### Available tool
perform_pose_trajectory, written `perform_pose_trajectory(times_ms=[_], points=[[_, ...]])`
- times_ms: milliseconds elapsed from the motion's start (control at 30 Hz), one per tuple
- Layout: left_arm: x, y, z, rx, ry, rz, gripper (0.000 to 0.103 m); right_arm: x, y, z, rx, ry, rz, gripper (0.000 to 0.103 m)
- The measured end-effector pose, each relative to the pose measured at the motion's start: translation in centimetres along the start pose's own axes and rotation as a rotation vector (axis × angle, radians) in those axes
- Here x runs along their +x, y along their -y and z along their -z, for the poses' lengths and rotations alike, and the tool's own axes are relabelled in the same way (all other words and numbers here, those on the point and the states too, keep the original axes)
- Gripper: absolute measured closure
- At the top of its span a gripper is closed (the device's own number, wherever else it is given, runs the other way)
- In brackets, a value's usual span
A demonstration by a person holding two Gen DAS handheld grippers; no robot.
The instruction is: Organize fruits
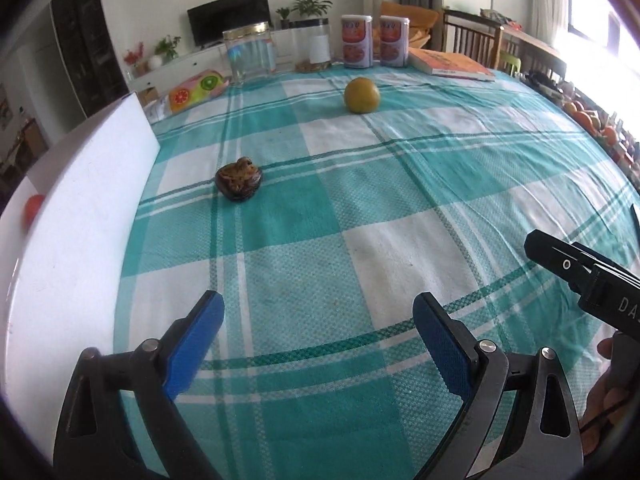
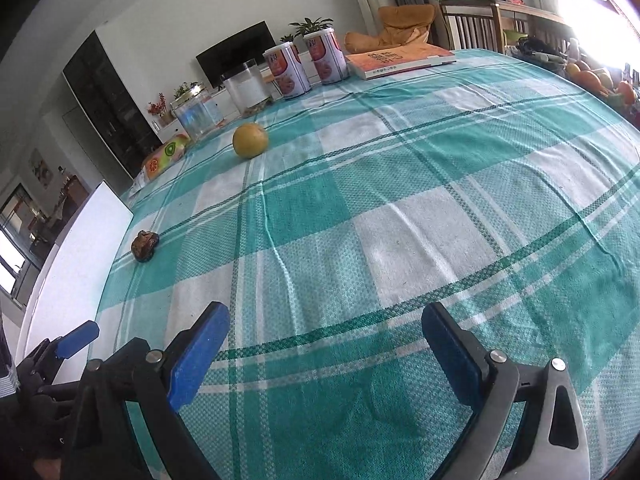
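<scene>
A yellow-green round fruit [image 1: 361, 95] sits far out on the teal checked tablecloth; it also shows in the right wrist view [image 2: 250, 140]. A dark brown shrivelled fruit [image 1: 239, 179] lies nearer, beside a white bin [image 1: 80, 216]; it also shows in the right wrist view [image 2: 145, 245]. An orange-red fruit [image 1: 33, 208] shows inside the bin. My left gripper [image 1: 320, 344] is open and empty above the cloth. My right gripper [image 2: 326, 352] is open and empty, well short of both fruits.
Glass jars [image 1: 250, 54], two printed cans [image 1: 374, 40], a book [image 1: 452, 65] and a fruit-print pouch [image 1: 196, 90] line the far edge. More fruit [image 2: 592, 78] is piled off the right side. The white bin wall [image 2: 80, 264] runs along the left.
</scene>
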State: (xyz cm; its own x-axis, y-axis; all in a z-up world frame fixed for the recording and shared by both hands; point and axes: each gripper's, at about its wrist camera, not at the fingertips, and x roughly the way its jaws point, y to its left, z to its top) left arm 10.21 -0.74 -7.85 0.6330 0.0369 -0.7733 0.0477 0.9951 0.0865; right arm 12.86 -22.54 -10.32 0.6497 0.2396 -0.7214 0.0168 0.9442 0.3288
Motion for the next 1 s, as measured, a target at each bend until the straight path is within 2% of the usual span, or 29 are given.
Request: perform_pose_trajectory(times_ms=[333, 400, 533, 600, 800, 867, 933, 1000], points=[[1.9, -0.7, -0.8, -0.027, -0.029, 0.003, 0.007, 0.1, -0.1, 0.1, 0.005, -0.013, -0.02, 0.006], [2.5, -2.3, -2.2, -0.095, -0.022, 0.03, 0.007, 0.2, -0.1, 0.1, 0.009, -0.017, -0.024, 0.006], [4.1, -7.9, -5.2, -0.366, 0.017, 0.107, 0.007, 0.2, -0.1, 0.0, 0.009, -0.02, -0.036, 0.006], [5.3, -9.5, -6.1, -0.425, 0.018, 0.112, 0.007, 0.3, -0.1, 0.0, 0.012, -0.021, -0.046, 0.006], [8.2, -8.0, -7.3, -0.307, 0.015, -0.01, 0.008, 0.4, 0.0, -0.1, 0.024, -0.024, -0.068, 0.006], [9.2, -7.4, -7.5, -0.268, 0.006, -0.059, 0.019, 0.4, 0.1, -0.2, 0.027, -0.024, -0.072, 0.006], [10.3, -7.1, -7.5, -0.244, -0.032, -0.076, 0.055, 0.4, 0.2, -0.2, 0.03, -0.024, -0.077, 0.006], [10.0, -6.8, -7.2, -0.228, -0.015, -0.091, 0.058, 0.4, 0.3, -0.2, 0.034, -0.024, -0.082, 0.006]])
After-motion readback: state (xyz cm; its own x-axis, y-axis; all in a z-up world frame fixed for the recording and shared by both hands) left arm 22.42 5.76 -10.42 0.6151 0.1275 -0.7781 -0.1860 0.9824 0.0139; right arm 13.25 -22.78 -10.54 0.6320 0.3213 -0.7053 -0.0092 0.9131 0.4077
